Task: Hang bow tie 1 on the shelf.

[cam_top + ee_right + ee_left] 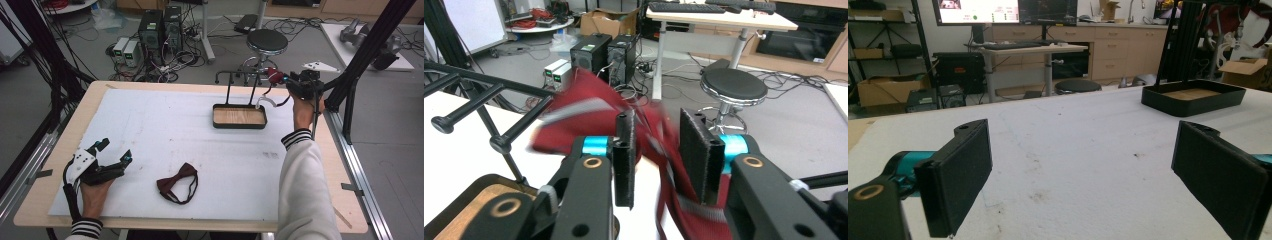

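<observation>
- Right gripper: jaws a little apart with the red striped bow tie hanging through the gap; too blurred to tell whether the pads pinch it.
- Held high beside the knobbed arms of the black rack, likely so that the tie can drape over an arm rather than drop into the tray below.
- Left gripper: jaws wide apart, nothing between them, parked low on the white mat at the near left corner, well clear of the hanging work.
- Just to its right, a dark bow tie lying flat with its strap looped, probably next in line.
- Count: two grippers, two bow ties (one at the rack, one on the mat), one rack, one tray.
</observation>
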The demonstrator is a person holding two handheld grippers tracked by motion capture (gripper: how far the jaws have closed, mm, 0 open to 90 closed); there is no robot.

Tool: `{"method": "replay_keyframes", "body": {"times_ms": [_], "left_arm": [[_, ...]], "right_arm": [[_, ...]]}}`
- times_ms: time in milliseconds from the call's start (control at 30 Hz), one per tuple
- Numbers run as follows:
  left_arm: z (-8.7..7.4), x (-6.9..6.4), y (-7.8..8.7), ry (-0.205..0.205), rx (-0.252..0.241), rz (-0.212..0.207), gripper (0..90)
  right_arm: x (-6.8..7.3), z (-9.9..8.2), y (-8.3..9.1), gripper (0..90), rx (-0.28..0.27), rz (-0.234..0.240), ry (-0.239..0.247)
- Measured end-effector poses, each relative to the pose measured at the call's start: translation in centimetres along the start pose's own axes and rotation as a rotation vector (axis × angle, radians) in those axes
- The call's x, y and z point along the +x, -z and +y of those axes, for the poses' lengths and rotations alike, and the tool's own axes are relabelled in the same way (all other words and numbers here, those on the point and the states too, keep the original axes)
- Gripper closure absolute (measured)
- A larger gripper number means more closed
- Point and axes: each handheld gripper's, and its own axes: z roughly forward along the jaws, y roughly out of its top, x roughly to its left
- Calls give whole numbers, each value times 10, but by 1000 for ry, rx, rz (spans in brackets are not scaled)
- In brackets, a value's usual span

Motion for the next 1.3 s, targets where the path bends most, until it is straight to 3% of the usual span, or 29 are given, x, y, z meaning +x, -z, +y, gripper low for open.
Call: {"method": "replay_keyframes", "body": {"times_ms": [467,567,667,767,900,1100,1167,1233,1300], "left_arm": [[0,0,0,-1,-1,0,97],[0,0,0,-1,-2,0,97],[0,0,0,0,-1,-1,97],[0,0,0,0,-1,-1,97],[0,0,0,1,1,-2,97],[0,0,0,0,0,0,97],[0,0,0,1,0,-1,97],[0,0,0,3,1,2,97],[0,0,0,1,-1,1,97]], "right_arm": [[4,4,7,534,-28,39,-23],[5,5,10,437,-34,36,-52],[6,6,12,319,-30,38,-49],[8,8,16,224,-27,61,-65],[14,13,28,183,-38,107,-59],[25,21,53,123,-101,157,-43],[30,17,62,122,-147,175,-24],[34,15,70,116,-104,184,-6],[40,10,80,116,-142,202,16]]}}
